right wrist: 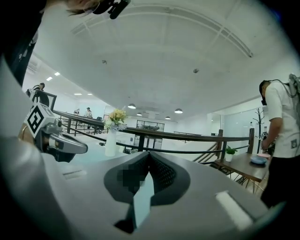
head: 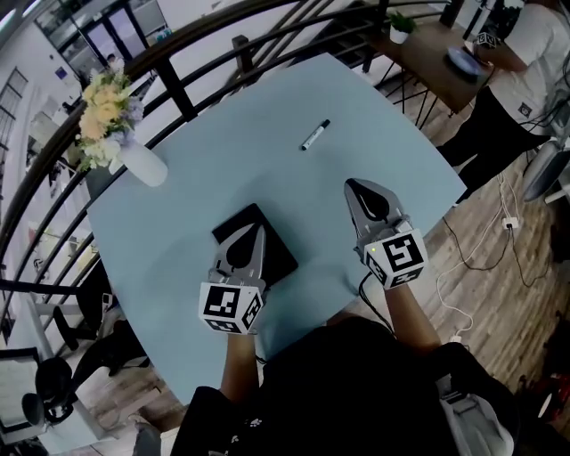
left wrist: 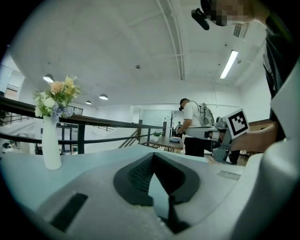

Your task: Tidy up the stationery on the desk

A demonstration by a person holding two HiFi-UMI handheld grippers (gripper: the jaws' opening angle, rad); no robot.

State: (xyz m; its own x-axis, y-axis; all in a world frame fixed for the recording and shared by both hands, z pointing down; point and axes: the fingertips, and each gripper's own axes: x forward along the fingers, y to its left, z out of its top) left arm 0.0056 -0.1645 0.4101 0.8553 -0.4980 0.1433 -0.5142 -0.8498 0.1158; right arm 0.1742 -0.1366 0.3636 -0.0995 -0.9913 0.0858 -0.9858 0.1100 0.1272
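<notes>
Desk (head: 356, 116): pale blue top with rounded corners, the largest item, set against a dark metal railing (head: 183, 96) that curves round its far and left edges. Wooden side table (head: 436, 53): beyond the far right corner, carrying a small potted plant (head: 400, 27), with a second person (head: 525, 62) standing at it. Notebook (head: 278, 249): black cover, lying flat on the near left part of the desk and turned at an angle to its edge; no title or label can be made out. Left gripper (head: 258, 230): grey body with a cube of black-and-white square markers at the rear, poised over the notebook; its jaws are pressed together with nothing between them, and whether they touch the cover cannot be told. Right gripper (head: 350, 184): same make, with the same marker cube, over bare desk to the right of the notebook and well apart from it; its jaws likewise meet at the tips and grip nothing. Vase (head: 142, 165): white, slender, near the left edge, holding yellow, cream and pale purple flowers (head: 105, 111). Marker pen (head: 314, 134): white barrel with a dark cap, lying alone on the far middle of the desk, well apart from both grippers; any print on it is too small to read.
</notes>
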